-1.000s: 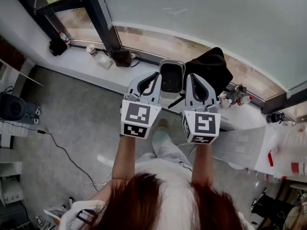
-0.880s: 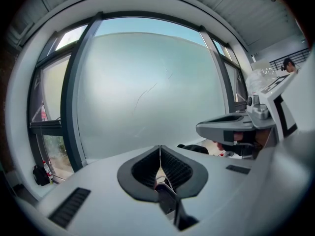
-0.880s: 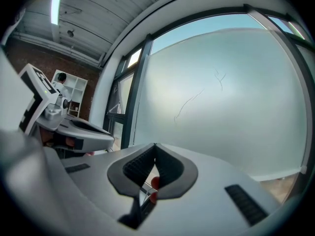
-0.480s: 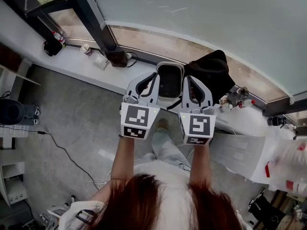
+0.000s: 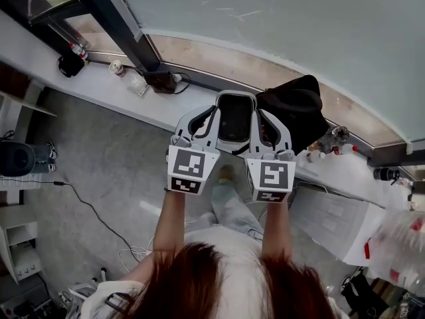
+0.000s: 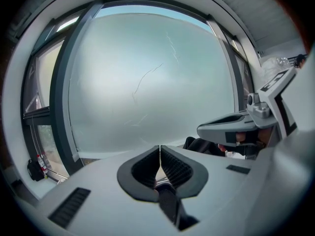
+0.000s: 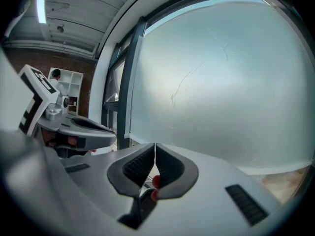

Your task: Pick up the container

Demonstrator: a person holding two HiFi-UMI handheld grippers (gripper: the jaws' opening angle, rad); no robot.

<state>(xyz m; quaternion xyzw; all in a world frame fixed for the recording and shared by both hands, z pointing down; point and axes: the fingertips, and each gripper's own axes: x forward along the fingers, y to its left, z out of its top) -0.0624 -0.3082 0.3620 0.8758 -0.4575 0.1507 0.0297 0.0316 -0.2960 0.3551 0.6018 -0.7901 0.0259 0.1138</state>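
Observation:
In the head view a dark rectangular container [image 5: 234, 117] with a pale rim lies between my two grippers, by the window ledge. My left gripper [image 5: 214, 108] runs along its left side and my right gripper [image 5: 260, 113] along its right side. Whether either touches the container I cannot tell. Neither gripper view shows the container. The left gripper [image 6: 160, 149] has its ribbed pads pressed together with nothing between them. The right gripper [image 7: 155, 149] is shut too, tips meeting on nothing. Each gripper view catches the other gripper at its side.
A black bag [image 5: 295, 111] sits just right of the container on the white ledge [image 5: 113, 88]. The ledge also carries a can [image 5: 118, 67], a black device [image 5: 161, 80] and bottles [image 5: 332, 141]. A frosted window pane [image 6: 147, 82] stands ahead. A white table [image 5: 332, 214] is at the right, and a cable [image 5: 86, 208] crosses the floor.
Both grippers have moved forward toward the ledge and down, staying on either side of the container. Their jaws have stayed shut. The black bag now lies closer to the right gripper.

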